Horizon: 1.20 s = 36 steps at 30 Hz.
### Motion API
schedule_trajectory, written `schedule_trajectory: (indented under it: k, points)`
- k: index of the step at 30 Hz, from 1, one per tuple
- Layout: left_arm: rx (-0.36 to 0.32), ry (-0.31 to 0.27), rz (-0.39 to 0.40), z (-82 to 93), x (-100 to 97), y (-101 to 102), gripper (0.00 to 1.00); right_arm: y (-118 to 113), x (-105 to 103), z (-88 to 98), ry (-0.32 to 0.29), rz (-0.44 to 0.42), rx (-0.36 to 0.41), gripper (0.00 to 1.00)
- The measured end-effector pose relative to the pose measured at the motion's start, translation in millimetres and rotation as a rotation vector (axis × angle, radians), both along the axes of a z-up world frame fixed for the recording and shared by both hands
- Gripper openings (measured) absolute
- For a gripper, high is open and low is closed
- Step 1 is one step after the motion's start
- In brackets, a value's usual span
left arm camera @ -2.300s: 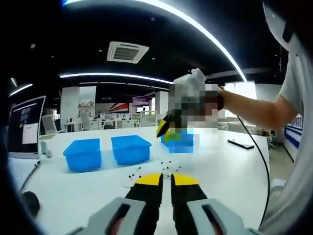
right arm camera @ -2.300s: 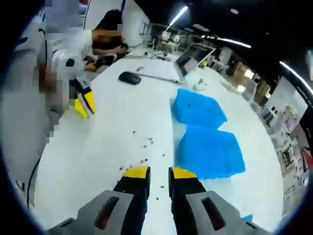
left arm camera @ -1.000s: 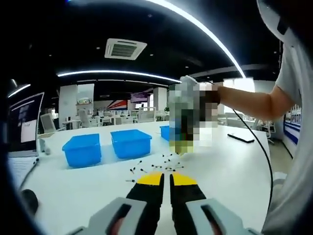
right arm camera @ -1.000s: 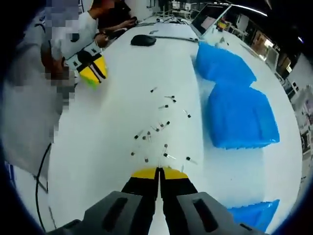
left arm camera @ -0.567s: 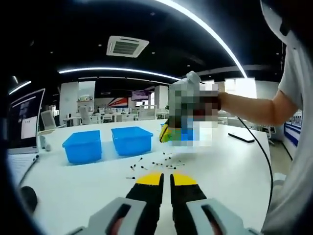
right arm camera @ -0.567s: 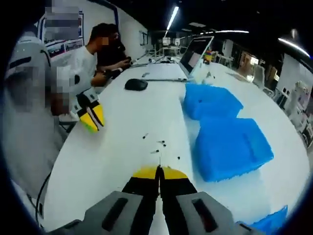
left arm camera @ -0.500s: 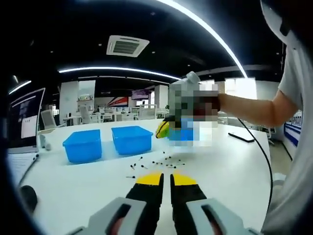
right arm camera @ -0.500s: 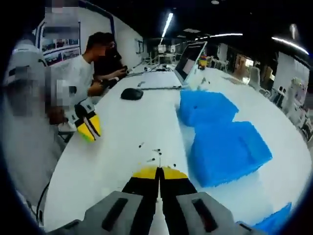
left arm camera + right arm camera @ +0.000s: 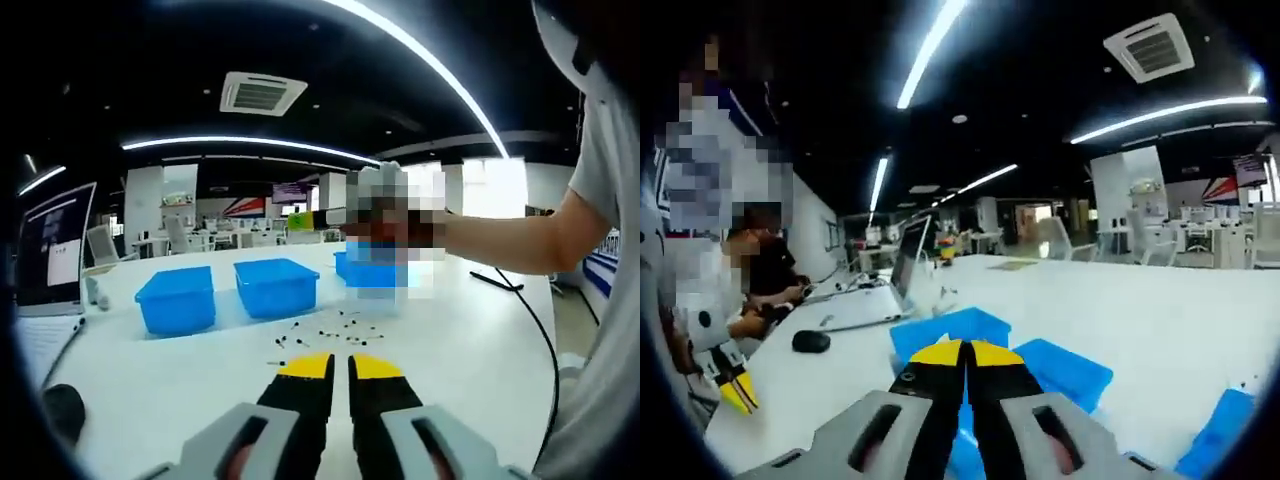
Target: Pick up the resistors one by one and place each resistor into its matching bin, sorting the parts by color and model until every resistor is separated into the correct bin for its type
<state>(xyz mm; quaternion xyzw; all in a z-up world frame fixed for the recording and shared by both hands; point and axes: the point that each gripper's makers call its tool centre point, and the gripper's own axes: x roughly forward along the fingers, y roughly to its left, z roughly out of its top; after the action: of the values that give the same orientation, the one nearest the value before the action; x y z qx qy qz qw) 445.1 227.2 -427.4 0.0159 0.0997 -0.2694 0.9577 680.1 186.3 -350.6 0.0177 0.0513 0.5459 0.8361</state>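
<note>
Several small resistors (image 9: 325, 330) lie scattered on the white table (image 9: 180, 390), just beyond my left gripper (image 9: 340, 366). That gripper hovers low over the table, jaws drawn together with only a thin slit and nothing between them. Three blue bins stand behind the resistors (image 9: 177, 298) (image 9: 276, 287) (image 9: 375, 272). My right gripper (image 9: 300, 220) is held high over the far bins, its yellow tip showing. In the right gripper view its jaws (image 9: 965, 347) are shut above two of the blue bins (image 9: 950, 328) (image 9: 1065, 372). I cannot make out a resistor between them. The left gripper (image 9: 732, 392) shows low at the left.
A laptop (image 9: 55, 260) and a black mouse (image 9: 62, 410) sit at the table's left end. A black cable (image 9: 530, 320) runs across the right side. A seated person (image 9: 765, 285) works behind another laptop (image 9: 880, 290) and mouse (image 9: 811, 341). A third bin (image 9: 1225, 425) is at the right.
The right gripper shut down among the resistors, then rose and swung up over the bins. The left gripper has hardly moved.
</note>
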Motion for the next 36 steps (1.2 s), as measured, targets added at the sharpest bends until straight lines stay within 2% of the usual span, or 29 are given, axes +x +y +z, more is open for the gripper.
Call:
schedule_trajectory:
  k: [2,4,5,9,14,17,25,30,36]
  points:
    - [-0.001,-0.001,0.000,0.3,0.5,0,0.09,-5,10,-8.1,0.031,-0.046,-0.005,0.18]
    - [-0.001,0.000,-0.001,-0.1,1.2,0,0.09,-9,19,-12.3,0.006,-0.078,-0.018,0.36]
    - [-0.001,0.000,-0.004,0.0,1.4,-1,0.09,-11,21,-13.7,-0.001,-0.088,-0.028,0.39]
    - [0.004,-0.002,-0.015,1.2,0.5,-4,0.09,-16,21,-15.0,-0.016,-0.093,-0.047,0.36]
    - [0.009,0.001,-0.023,0.4,-0.4,-7,0.09,-18,8,-7.5,-0.044,-0.054,-0.066,0.29]
    - [0.008,0.003,-0.023,-0.5,-0.2,-7,0.09,-19,-3,-3.4,-0.090,-0.033,-0.110,0.27]
    - [0.011,-0.003,-0.031,1.0,-3.1,-12,0.09,-20,-20,-9.4,-0.114,0.034,-0.195,0.18]
    - [0.012,0.007,-0.032,-1.6,-5.9,-13,0.09,-19,-40,-21.8,-0.158,0.133,-0.312,0.18]
    - [0.013,0.016,-0.039,-3.7,-7.5,-15,0.09,-20,-73,-35.9,-0.192,0.243,-0.458,0.18]
